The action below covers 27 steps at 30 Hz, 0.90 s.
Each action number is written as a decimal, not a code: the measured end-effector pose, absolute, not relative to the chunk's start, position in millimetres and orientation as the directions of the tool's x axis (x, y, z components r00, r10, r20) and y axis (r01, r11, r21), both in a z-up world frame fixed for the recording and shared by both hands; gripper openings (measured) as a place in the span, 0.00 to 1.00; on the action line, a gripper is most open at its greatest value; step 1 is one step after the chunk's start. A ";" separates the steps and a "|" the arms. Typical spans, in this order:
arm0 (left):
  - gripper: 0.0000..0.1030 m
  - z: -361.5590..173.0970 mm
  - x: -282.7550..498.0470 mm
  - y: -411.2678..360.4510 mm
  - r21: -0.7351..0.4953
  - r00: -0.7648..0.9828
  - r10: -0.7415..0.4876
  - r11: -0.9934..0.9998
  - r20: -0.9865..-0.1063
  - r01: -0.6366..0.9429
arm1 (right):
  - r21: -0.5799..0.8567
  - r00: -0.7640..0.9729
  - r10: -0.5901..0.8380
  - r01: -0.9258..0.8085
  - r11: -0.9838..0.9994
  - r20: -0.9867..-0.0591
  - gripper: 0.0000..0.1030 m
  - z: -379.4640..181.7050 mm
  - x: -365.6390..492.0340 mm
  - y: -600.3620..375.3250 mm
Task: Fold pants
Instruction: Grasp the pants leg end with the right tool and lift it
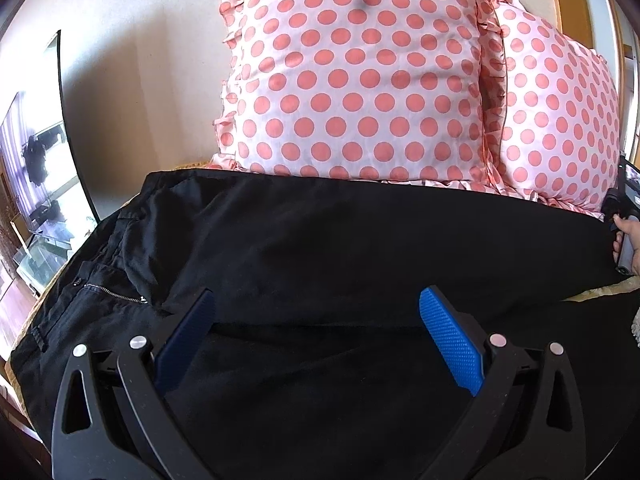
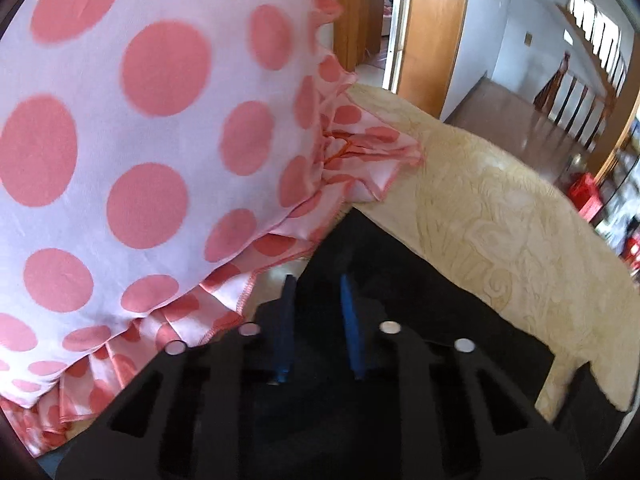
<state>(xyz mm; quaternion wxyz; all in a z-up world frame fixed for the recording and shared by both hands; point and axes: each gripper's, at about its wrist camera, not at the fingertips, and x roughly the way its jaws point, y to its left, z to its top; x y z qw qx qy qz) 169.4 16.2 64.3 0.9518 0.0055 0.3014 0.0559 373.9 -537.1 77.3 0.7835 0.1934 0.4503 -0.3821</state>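
Note:
Black pants (image 1: 320, 248) lie flat across a bed, waistband and zipper (image 1: 112, 292) at the left, legs running right. My left gripper (image 1: 316, 304) is open, its blue fingers (image 1: 448, 344) spread wide just above the near leg. My right gripper (image 2: 318, 284) hovers over the black fabric (image 2: 400, 280) at the far leg end, jaws narrowed to a small gap with black cloth between the blue fingers (image 2: 350, 320); whether they pinch it is unclear. The right gripper also shows at the right edge of the left wrist view (image 1: 624, 236).
Two pink polka-dot pillows (image 1: 360, 72) stand against the wall behind the pants; one pillow (image 2: 120, 140) is close to the right gripper's left. A cream patterned bedspread (image 2: 500, 220) covers the bed. A doorway and railing lie beyond. A mirror (image 1: 40, 168) stands at left.

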 end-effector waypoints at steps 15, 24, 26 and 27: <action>0.98 86.2 133.6 29.1 0.014 0.842 0.115 0.992 -0.527 -0.126 | 0.265 0.631 -0.290 0.636 0.725 -0.720 0.02 133.9 242.0 -517.5; 0.98 100.7 105.7 31.1 0.003 0.867 0.096 0.994 -0.488 -0.109 | 0.332 0.663 -0.200 0.584 0.740 -0.722 0.02 129.1 120.7 -471.3; 0.98 101.4 104.3 33.3 0.001 0.867 0.098 0.994 -0.488 -0.112 | 0.357 0.657 -0.170 0.587 0.727 -0.734 0.02 119.1 105.2 -474.3; 0.98 101.1 104.5 34.0 -0.001 0.866 0.098 0.994 -0.490 -0.113 | 0.377 0.660 -0.151 0.585 0.718 -0.736 0.02 117.3 100.1 -475.0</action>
